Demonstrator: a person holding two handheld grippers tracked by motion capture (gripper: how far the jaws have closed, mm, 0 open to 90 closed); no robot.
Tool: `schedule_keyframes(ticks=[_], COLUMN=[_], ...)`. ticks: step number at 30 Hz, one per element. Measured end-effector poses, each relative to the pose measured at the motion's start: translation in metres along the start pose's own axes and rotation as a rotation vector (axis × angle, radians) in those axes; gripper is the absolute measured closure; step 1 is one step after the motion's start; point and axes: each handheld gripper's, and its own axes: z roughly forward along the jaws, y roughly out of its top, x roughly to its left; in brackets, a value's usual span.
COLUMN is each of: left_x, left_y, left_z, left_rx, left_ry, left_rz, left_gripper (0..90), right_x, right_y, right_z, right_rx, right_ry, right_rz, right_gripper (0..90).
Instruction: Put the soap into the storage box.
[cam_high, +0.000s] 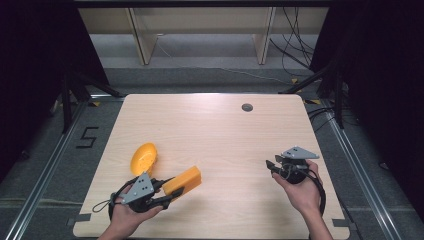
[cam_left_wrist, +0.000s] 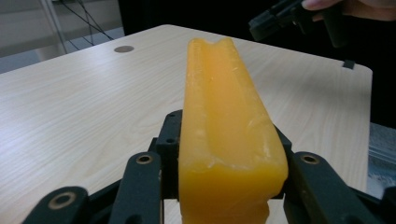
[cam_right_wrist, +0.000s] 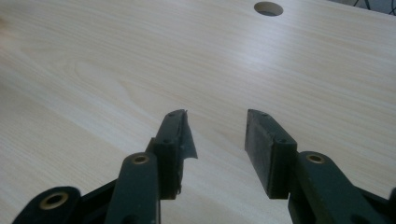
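Note:
An orange block (cam_high: 183, 180) with a groove along its top (cam_left_wrist: 224, 121) is clamped between the jaws of my left gripper (cam_high: 172, 192) near the table's front left. It is lifted a little off the wood. A rounded yellow-orange piece (cam_high: 144, 158) lies on the table just beyond that gripper. At the front right my right gripper (cam_high: 271, 166) stands open above bare wood, its jaws apart with nothing between them (cam_right_wrist: 217, 135). A person's hands hold both grippers.
The light wooden table (cam_high: 220, 135) has a round cable hole (cam_high: 247, 107) near its far edge, also in the right gripper view (cam_right_wrist: 268, 8). Dark frame legs and cables stand behind the table. The other gripper (cam_left_wrist: 299, 16) shows far off in the left gripper view.

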Motion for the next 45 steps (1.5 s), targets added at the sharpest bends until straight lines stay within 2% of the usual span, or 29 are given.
schedule_keyframes(ticks=[1, 2, 3, 4, 6, 10, 11, 13, 15, 17, 20, 21, 22, 23, 24, 26, 27, 29, 30, 32, 33, 37, 39, 40, 41, 43, 44, 45], left_x=[0.001, 0.002, 0.003, 0.005, 0.006, 0.011, 0.012, 0.014, 0.015, 0.016, 0.018, 0.019, 0.020, 0.021, 0.021, 0.024, 0.024, 0.025, 0.026, 0.027, 0.028, 0.030, 0.031, 0.032, 0.032, 0.033, 0.032, 0.032], left_y=[0.000, 0.000, 0.001, 0.000, 0.001, 0.001, 0.000, 0.000, 0.000, 0.000, -0.001, -0.002, -0.002, -0.002, -0.002, -0.003, -0.003, -0.004, -0.004, -0.005, -0.005, -0.005, -0.005, -0.005, -0.005, -0.007, -0.007, -0.006], left_z=[0.000, -0.002, -0.003, -0.004, -0.006, -0.010, -0.011, -0.012, -0.014, -0.015, -0.019, -0.020, -0.021, -0.022, -0.023, -0.026, -0.028, -0.029, -0.030, -0.030, -0.031, -0.033, -0.035, -0.036, -0.037, -0.038, -0.040, -0.040], left_rx=[-0.013, -0.005, -0.011, -0.022, -0.023, -0.031, -0.033, -0.039, -0.040, -0.043, -0.038, -0.038, -0.037, -0.046, -0.042, -0.051, -0.052, -0.055, -0.052, -0.060, -0.064, -0.061, -0.058, -0.061, -0.059, -0.069, -0.067, -0.064], left_ry=[0.003, 0.020, 0.030, 0.034, 0.066, 0.110, 0.121, 0.130, 0.148, 0.167, 0.203, 0.219, 0.231, 0.241, 0.254, 0.273, 0.284, 0.308, 0.318, 0.334, 0.342, 0.401, 0.425, 0.434, 0.442, 0.462, 0.474, 0.490], left_rz=[-0.008, -0.012, -0.013, -0.019, -0.034, -0.049, -0.051, -0.055, -0.061, -0.068, -0.071, -0.075, -0.079, -0.078, -0.083, -0.094, -0.093, -0.089, -0.081, -0.082, -0.085, -0.083, -0.099, -0.108, -0.110, -0.125, -0.135, -0.128], left_gripper=[60.5, 60.5, 60.5, 60.5, 60.6, 60.6, 60.5, 60.5, 60.5, 60.5, 60.6, 60.6, 60.6, 60.6, 60.6, 60.6, 60.6, 60.6, 60.6, 60.5, 60.6, 60.5, 60.6, 60.6, 60.6, 60.6, 60.6, 60.6], right_x=[0.000, 0.000, 0.001, 0.001, -0.001, -0.001, 0.000, -0.001, -0.001, -0.001, -0.001, 0.000, 0.003, 0.003, 0.000, 0.000, -0.001, 0.000, -0.002, -0.001, 0.000, 0.001, 0.001, 0.004, 0.001, 0.002, 0.002, 0.002], right_y=[0.000, -0.001, -0.001, -0.002, -0.003, -0.003, -0.003, -0.003, -0.004, -0.004, -0.004, -0.003, -0.004, -0.004, -0.004, -0.004, -0.005, -0.005, -0.005, -0.005, -0.004, -0.004, -0.004, -0.005, -0.004, -0.004, -0.004, -0.004], right_z=[-0.001, 0.000, 0.001, 0.001, 0.003, 0.002, 0.002, 0.002, 0.002, 0.002, 0.003, 0.002, 0.002, 0.002, 0.004, 0.005, 0.006, 0.006, 0.005, 0.005, 0.004, 0.005, 0.005, 0.006, 0.006, 0.005, 0.005, 0.005], right_rx=[-0.006, -0.009, -0.007, -0.002, -0.004, -0.004, 0.008, 0.017, 0.003, 0.006, 0.002, 0.011, 0.018, 0.022, 0.010, 0.015, 0.010, 0.005, 0.003, 0.002, 0.015, 0.009, 0.009, 0.017, 0.013, 0.012, 0.028, 0.026], right_ry=[-0.004, -0.006, 0.010, -0.010, 0.001, -0.011, 0.013, 0.023, -0.002, 0.006, 0.004, 0.015, 0.011, 0.022, 0.017, 0.035, 0.032, 0.017, 0.013, 0.013, 0.017, 0.018, 0.022, 0.026, 0.030, 0.021, 0.036, 0.027], right_rz=[0.008, 0.001, 0.010, -0.002, -0.026, -0.009, 0.007, 0.005, 0.003, 0.008, -0.019, -0.013, 0.013, 0.013, -0.022, -0.017, -0.042, -0.040, -0.058, -0.056, -0.038, -0.036, -0.037, 0.004, -0.036, -0.030, -0.018, -0.032], right_gripper=[58.8, 58.8, 58.8, 58.7, 58.7, 58.7, 58.7, 58.7, 58.7, 58.7, 58.6, 58.5, 58.3, 58.2, 57.7, 57.6, 57.6, 57.6, 57.6, 57.6, 57.6, 57.5, 57.5, 57.5, 57.5, 57.5, 57.4, 57.3])
